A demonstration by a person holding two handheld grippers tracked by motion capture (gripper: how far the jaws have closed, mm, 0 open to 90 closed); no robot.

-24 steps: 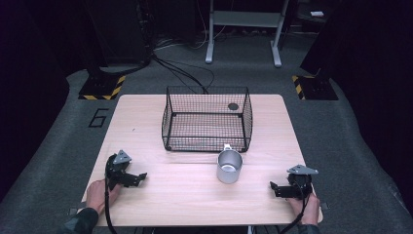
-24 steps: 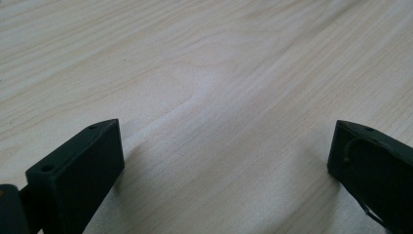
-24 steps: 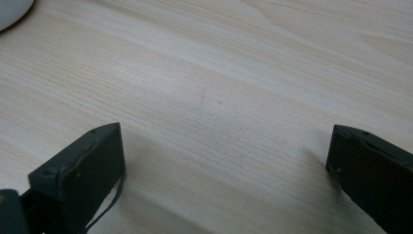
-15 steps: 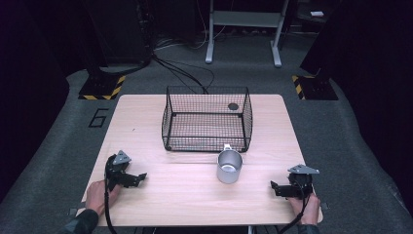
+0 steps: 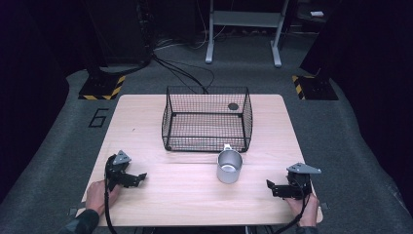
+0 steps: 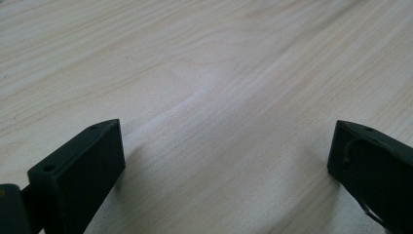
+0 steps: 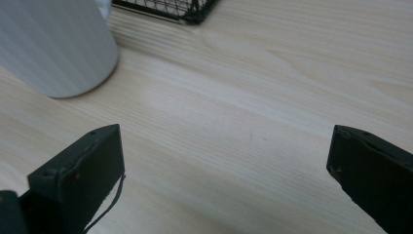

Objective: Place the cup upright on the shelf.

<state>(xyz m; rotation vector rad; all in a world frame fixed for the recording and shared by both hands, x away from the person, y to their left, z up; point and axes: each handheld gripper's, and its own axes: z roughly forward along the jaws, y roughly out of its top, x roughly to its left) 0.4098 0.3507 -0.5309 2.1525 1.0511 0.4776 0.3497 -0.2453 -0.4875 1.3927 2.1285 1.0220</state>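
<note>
High view, pale wooden worktop [image 5: 146, 126], black wire basket [image 5: 207, 119] toward its far edge, metal mug [image 5: 229, 166] just in front of the basket, left gripper [image 5: 139, 178] near the front left corner, jaws spread, right gripper [image 5: 271, 187] near the front right corner, jaws spread, both empty.

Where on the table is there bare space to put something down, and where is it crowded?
Bare wood lies between the left gripper and the metal cup, between the cup and the right gripper, and on both sides of the wire basket. It is crowded where the cup stands close against the basket's front edge.
</note>
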